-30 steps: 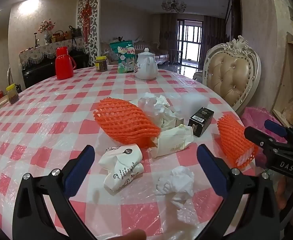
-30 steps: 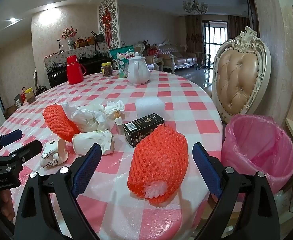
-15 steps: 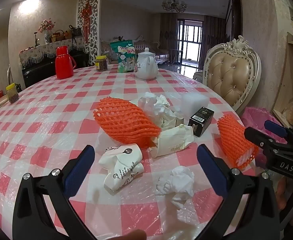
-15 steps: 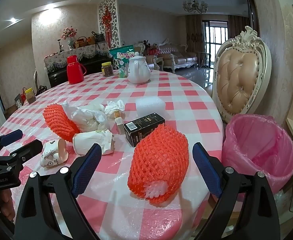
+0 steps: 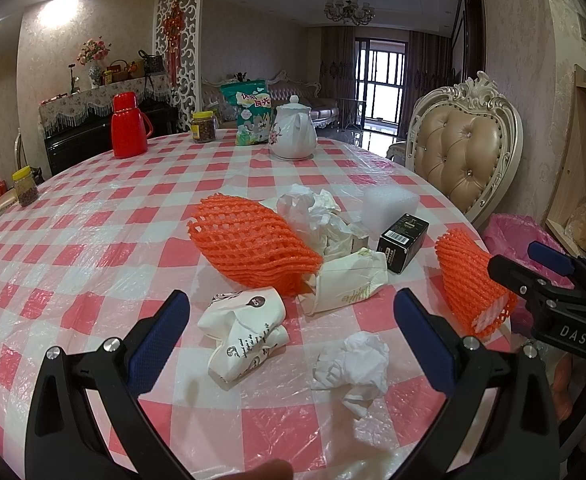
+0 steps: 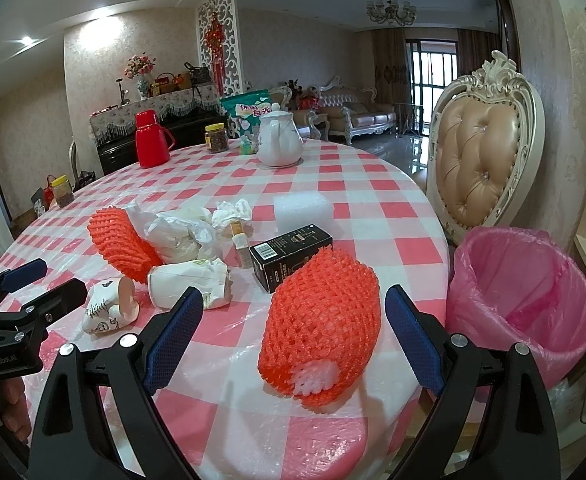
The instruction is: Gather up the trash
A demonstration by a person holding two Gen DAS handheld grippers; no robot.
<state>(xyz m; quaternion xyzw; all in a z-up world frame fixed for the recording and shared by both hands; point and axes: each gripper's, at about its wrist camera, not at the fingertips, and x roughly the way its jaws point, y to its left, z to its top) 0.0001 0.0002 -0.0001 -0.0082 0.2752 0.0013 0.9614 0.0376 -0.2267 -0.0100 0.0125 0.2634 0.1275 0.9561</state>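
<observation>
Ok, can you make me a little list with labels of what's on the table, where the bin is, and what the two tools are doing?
Table: round table, pink checked cloth
Trash: two orange foam nets, crushed paper cups, crumpled tissue, black box
Bin: pink-lined bin, beside the table edge, looks empty
Not trash: white teapot, red flask
Left tool: open, cups and tissue ahead
Right tool: open, near foam net ahead
Collected: nothing yet
</observation>
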